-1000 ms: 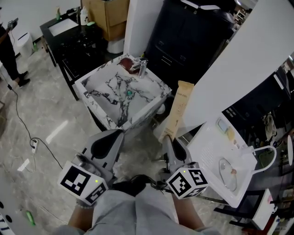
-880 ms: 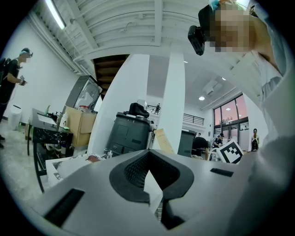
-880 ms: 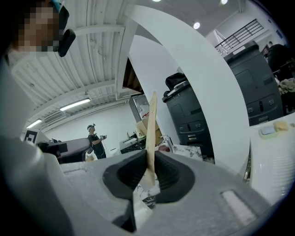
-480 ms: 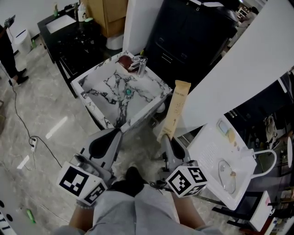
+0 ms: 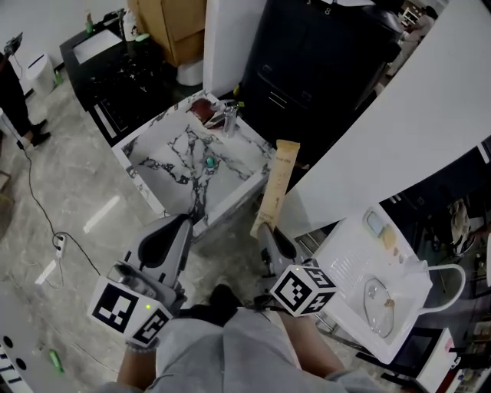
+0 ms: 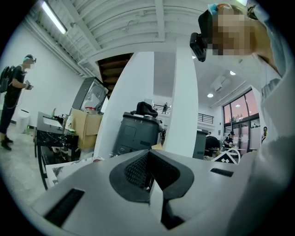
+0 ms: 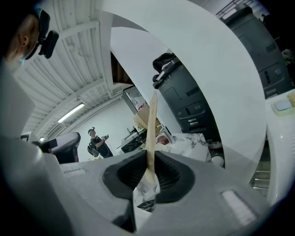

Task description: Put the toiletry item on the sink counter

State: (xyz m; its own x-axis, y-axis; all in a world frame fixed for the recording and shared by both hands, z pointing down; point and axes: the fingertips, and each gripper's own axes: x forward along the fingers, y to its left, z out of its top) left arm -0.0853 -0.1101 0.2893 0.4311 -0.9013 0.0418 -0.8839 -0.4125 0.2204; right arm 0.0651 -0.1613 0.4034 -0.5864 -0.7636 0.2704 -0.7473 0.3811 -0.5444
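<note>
The toiletry item is a flat tan tube (image 5: 275, 188), and my right gripper (image 5: 268, 232) is shut on its lower end so that it stands upright. In the right gripper view the tube (image 7: 151, 133) shows edge-on between the pads of that gripper (image 7: 148, 177). The marble-patterned sink counter (image 5: 158, 165) with its chrome faucet (image 5: 229, 119) lies ahead of both grippers, and the tube's top is level with the counter's near right corner. My left gripper (image 5: 178, 230) hangs short of the sink's near edge with its jaws together and nothing in them (image 6: 150, 177).
A black cabinet (image 5: 322, 61) stands behind the sink and a white slanted panel (image 5: 383, 130) to its right. A white tray (image 5: 349, 272) sits on a rack at right. A black table (image 5: 115, 69) and a cardboard box (image 5: 165, 23) are at back left. A person (image 5: 11, 92) stands far left, with a cable (image 5: 38, 192) on the floor.
Both grippers have moved forward toward the marble sink. The right one has dropped a little with the tube, whose top now sits by the sink's near right corner.
</note>
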